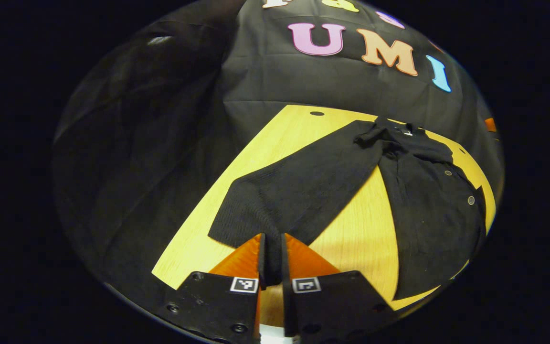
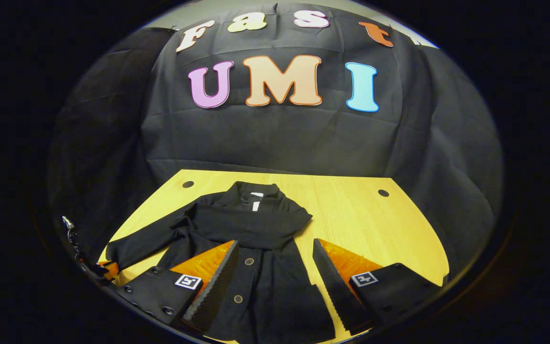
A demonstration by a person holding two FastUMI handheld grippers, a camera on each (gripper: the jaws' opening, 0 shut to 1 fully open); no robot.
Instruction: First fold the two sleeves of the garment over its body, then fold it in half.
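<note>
Left gripper view has the left gripper (image 1: pixel 271 248) low over the pale wooden tabletop (image 1: pixel 351 239), its two fingers pressed nearly together and pinching the cuff end of one long sleeve (image 1: pixel 303 191) of the black knitted button-front garment (image 1: pixel 428 210). That sleeve stretches away from the gripper toward the collar, lying apart from the garment's body, with bare wood showing between them. Right gripper view shows the right gripper (image 2: pixel 275 258) with its fingers spread wide, hovering above the lower front of the garment (image 2: pixel 256 239), touching nothing that I can make out. There the other sleeve (image 2: pixel 275 224) already lies folded across the chest, and the garment sits on the left half of the tabletop (image 2: pixel 375 224).
</note>
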